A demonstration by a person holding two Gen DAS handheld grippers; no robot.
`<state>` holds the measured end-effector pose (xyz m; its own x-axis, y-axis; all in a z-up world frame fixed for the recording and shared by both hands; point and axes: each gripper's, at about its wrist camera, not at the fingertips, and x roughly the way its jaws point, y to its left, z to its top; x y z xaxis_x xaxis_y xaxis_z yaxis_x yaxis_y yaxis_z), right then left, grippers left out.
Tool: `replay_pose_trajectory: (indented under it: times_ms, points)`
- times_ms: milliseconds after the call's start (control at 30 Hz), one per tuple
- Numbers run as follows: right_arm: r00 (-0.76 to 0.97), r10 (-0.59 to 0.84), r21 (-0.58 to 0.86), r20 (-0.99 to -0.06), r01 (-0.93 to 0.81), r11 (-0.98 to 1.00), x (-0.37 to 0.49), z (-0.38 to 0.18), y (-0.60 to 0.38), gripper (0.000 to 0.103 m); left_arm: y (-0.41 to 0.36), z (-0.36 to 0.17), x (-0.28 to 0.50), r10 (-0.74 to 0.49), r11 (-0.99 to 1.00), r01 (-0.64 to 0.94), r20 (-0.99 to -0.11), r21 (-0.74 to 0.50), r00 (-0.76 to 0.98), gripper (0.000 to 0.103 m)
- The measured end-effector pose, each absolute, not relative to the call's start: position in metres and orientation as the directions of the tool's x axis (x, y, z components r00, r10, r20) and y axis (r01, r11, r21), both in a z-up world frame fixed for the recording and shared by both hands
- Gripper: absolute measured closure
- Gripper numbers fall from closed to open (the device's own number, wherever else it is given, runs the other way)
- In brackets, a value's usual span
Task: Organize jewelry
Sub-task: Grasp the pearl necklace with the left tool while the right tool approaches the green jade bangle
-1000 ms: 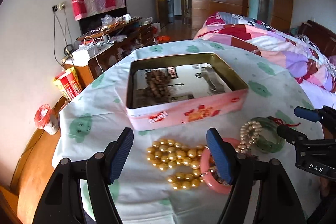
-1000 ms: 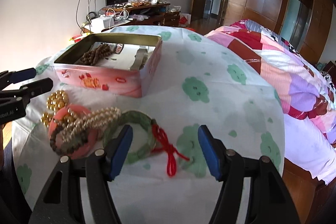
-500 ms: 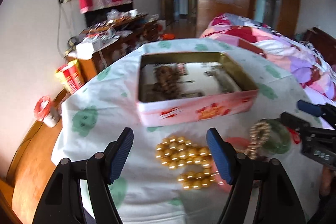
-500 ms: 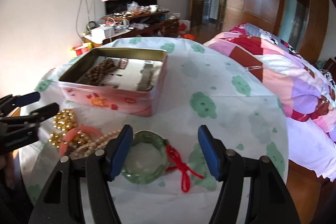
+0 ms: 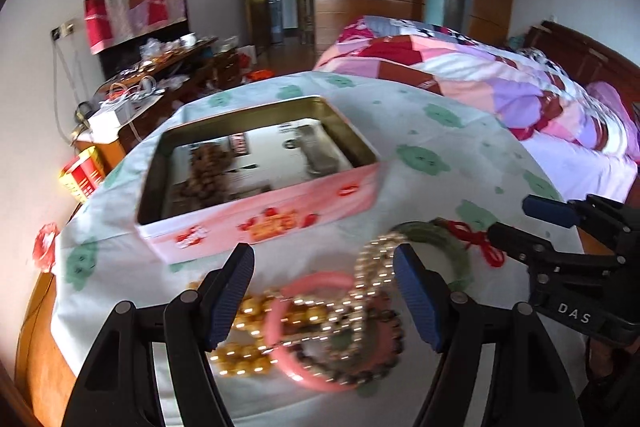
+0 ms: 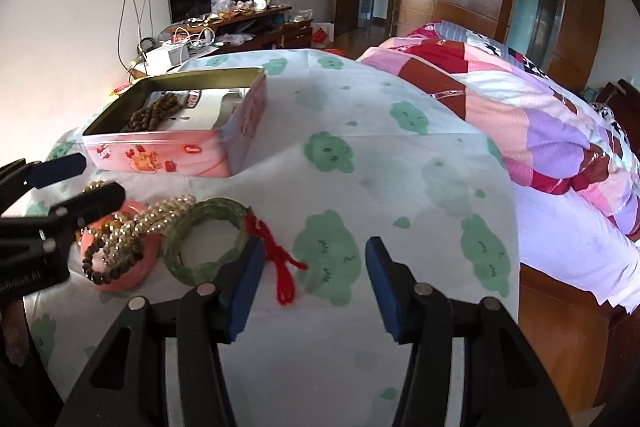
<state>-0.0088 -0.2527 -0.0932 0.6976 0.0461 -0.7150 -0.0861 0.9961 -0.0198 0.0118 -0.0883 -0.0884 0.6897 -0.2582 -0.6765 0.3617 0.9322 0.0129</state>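
Observation:
A pink tin box (image 5: 256, 223) (image 6: 180, 151) stands open on the table and holds a brown bead bracelet (image 5: 206, 171) (image 6: 154, 113). In front of it lies a pile of jewelry: a pink bangle (image 5: 280, 307) (image 6: 136, 269), a pearl strand (image 5: 374, 259) (image 6: 160, 215), gold beads (image 5: 244, 355), a dark bead bracelet (image 6: 104, 267), and a green bangle (image 5: 452, 243) (image 6: 200, 247) with a red tassel (image 6: 280, 267). My left gripper (image 5: 324, 291) is open and empty over the pink bangle and pearls. My right gripper (image 6: 316, 283) is open and empty, just right of the green bangle.
The table (image 6: 400, 187) wears a white cloth with green prints. A bed with a patchwork quilt (image 6: 540, 131) lies to the right. A cluttered wooden cabinet (image 6: 240, 23) stands behind the table. The cloth's edge drops off at the left (image 5: 56, 291).
My left gripper has swung right from the gold beads to above the pink bangle and pearls. My right gripper has shifted right, past the green bangle. Both stay open.

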Motion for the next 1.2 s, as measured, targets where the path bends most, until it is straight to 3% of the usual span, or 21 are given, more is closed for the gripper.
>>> replay_pose_trajectory:
  times_ms: [100,200,267,300,400,433,700,900,1000,1067,1200]
  points:
    - [0.696,0.056,0.002,-0.716,-0.078,0.997,-0.007,-0.095,-0.256,0.048,-0.096,-0.093,0.011,-0.277,0.921,0.39,-0.687,0.01,0.672,0.031]
    - [0.698,0.07,0.029,-0.713,-0.071,0.997,-0.007,-0.094,-0.259,0.048,-0.1,-0.101,0.015,-0.299,0.91,0.415,-0.714,-0.012,0.634,0.053]
    - [0.702,0.075,0.037,-0.708,-0.07,0.997,-0.006,-0.093,-0.259,0.048,-0.099,-0.105,0.017,-0.323,0.901,0.431,-0.73,-0.043,0.603,0.08]
    - [0.702,0.08,0.04,-0.708,-0.074,0.996,-0.006,-0.093,-0.258,0.048,-0.099,-0.107,0.019,-0.335,0.898,0.435,-0.735,-0.06,0.59,0.087]
    - [0.701,0.097,0.048,-0.706,-0.089,0.995,-0.008,-0.094,-0.255,0.048,-0.093,-0.103,0.018,-0.363,0.895,0.437,-0.722,-0.093,0.589,0.095]
    - [0.701,0.102,0.05,-0.706,-0.094,0.994,-0.008,-0.094,-0.253,0.048,-0.088,-0.098,0.017,-0.371,0.895,0.433,-0.713,-0.104,0.595,0.103]
    - [0.723,0.162,0.062,-0.671,-0.163,0.985,-0.014,-0.086,-0.237,0.048,-0.061,-0.067,0.015,-0.41,0.897,0.414,-0.644,-0.156,0.646,0.103]
    - [0.727,0.14,0.014,-0.672,-0.176,0.984,-0.012,-0.086,-0.227,0.048,-0.079,-0.083,0.018,-0.363,0.899,0.429,-0.703,-0.091,0.612,0.099]
    - [0.73,0.123,0.014,-0.673,-0.154,0.988,-0.013,-0.087,-0.234,0.048,-0.086,-0.087,0.019,-0.353,0.898,0.434,-0.713,-0.075,0.606,0.082]
    - [0.728,0.118,0.022,-0.676,-0.14,0.99,-0.012,-0.088,-0.239,0.048,-0.087,-0.089,0.018,-0.34,0.9,0.432,-0.713,-0.058,0.613,0.045]
    - [0.722,0.119,0.027,-0.681,-0.138,0.99,-0.011,-0.091,-0.24,0.048,-0.088,-0.093,0.018,-0.361,0.891,0.449,-0.706,-0.068,0.609,0.042]
